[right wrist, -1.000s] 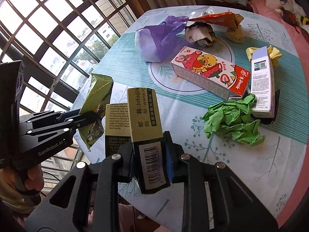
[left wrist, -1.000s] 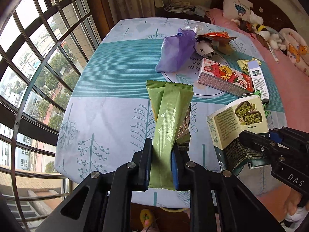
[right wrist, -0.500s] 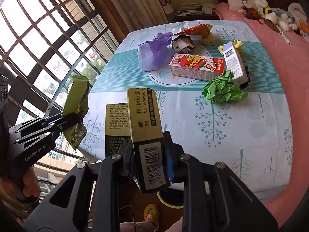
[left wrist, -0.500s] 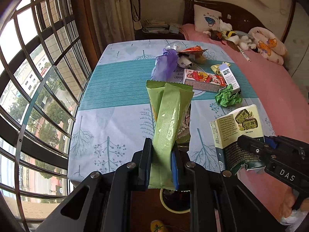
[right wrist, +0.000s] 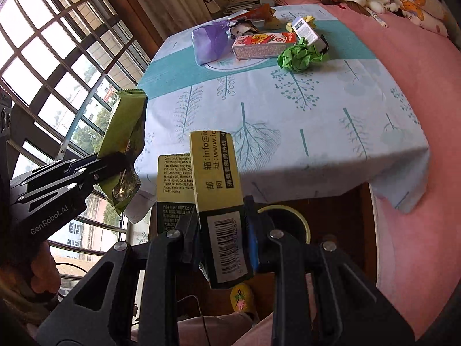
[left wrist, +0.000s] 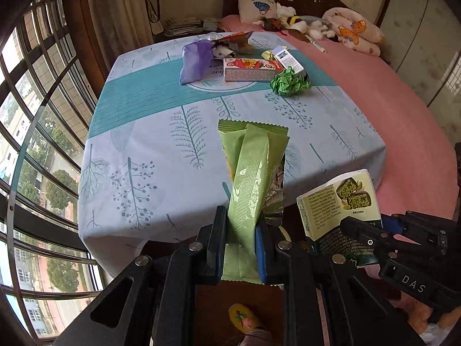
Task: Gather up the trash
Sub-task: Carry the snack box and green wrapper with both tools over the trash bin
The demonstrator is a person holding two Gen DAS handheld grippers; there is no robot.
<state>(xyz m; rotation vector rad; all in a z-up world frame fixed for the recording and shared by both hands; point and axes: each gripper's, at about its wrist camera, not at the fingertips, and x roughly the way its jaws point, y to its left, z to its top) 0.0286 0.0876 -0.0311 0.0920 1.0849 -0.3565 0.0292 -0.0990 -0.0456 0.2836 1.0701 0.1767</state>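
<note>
I am holding the green wrapper (left wrist: 253, 184) clamped upright in my left gripper (left wrist: 240, 248) and the snack box (right wrist: 219, 201) in my right gripper (right wrist: 222, 242), the yellow-rimmed bin (right wrist: 299, 219) lying directly beneath the right one, nearer it.

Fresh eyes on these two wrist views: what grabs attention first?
A green snack wrapper stands pinched in the left gripper, filling the middle of that view. Beside it, the right gripper is clamped on a yellow-green carton with a barcode. Beyond them, more trash clusters at the far end of the tree-print tablecloth, notably crumpled green paper.
</note>
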